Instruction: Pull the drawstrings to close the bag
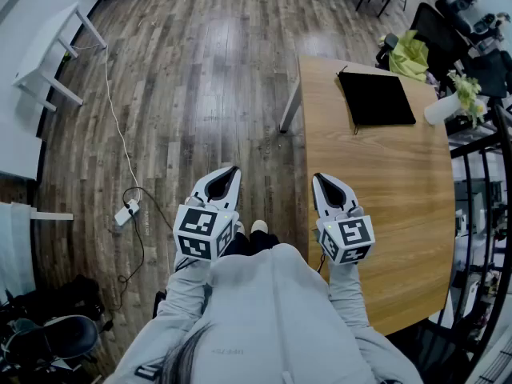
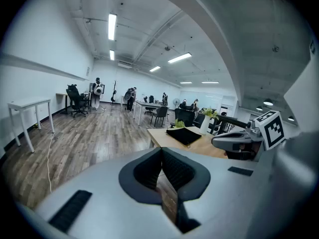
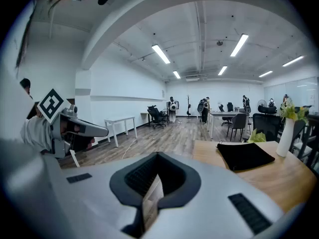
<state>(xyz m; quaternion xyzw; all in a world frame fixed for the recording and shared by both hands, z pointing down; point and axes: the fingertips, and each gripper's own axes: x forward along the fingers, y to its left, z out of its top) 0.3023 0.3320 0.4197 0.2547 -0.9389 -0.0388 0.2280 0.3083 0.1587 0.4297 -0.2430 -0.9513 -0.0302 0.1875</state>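
Observation:
A flat black drawstring bag (image 1: 376, 98) lies at the far end of a wooden table (image 1: 384, 206); its strings are too small to make out. Both grippers hang in the air close to my body, well short of the bag. My left gripper (image 1: 234, 170) is over the floor to the left of the table, jaws shut with nothing in them. My right gripper (image 1: 318, 177) hovers above the table's near left edge, also shut and empty. The bag (image 2: 184, 135) shows far ahead of the left gripper (image 2: 160, 150), and the bag (image 3: 245, 156) lies ahead and right of the right gripper (image 3: 157, 155).
A white vase with flowers (image 1: 445, 106) stands at the table's far right by the bag. A yellow-green item (image 1: 410, 54) rests on a chair beyond. A power strip (image 1: 126, 212) and its cable lie on the wood floor at left. A white desk (image 1: 48, 50) stands far left.

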